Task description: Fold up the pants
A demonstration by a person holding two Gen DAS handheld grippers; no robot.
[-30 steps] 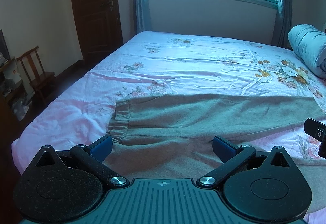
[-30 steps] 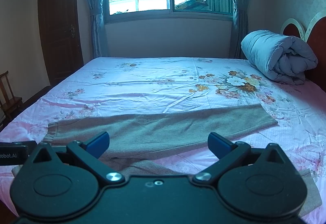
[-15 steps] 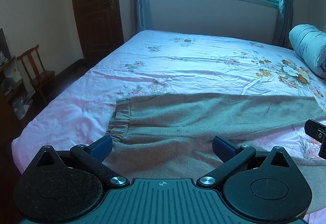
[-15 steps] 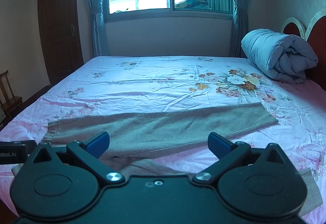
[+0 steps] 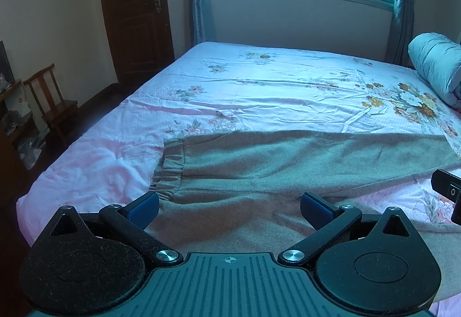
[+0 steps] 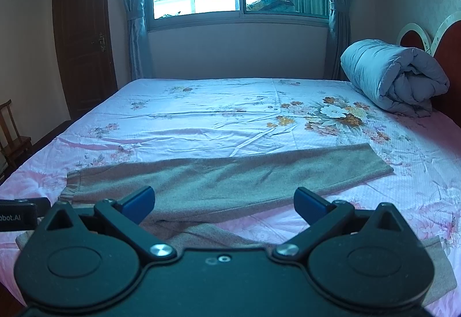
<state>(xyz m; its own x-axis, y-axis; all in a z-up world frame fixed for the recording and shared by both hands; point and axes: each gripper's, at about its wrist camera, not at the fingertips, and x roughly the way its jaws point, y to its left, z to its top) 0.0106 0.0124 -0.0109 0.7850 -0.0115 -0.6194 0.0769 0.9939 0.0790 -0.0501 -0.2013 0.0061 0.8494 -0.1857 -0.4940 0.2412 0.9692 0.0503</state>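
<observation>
Both tongs, left (image 5: 229, 206) and right (image 6: 224, 201), hover apart and empty over the soft, limp pants (image 6: 230, 175) spread flat on the bed (image 6: 216, 115), probably best pinched at waistband (image 5: 170, 164) and cuff.

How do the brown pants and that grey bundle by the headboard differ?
The pants are brown and lie spread flat along the near side of the bed; the rolled duvet is pale grey-blue and sits bunched in a thick roll at the headboard. The pants are thin, the duvet puffy. Both rest on the floral bedsheet.
</observation>
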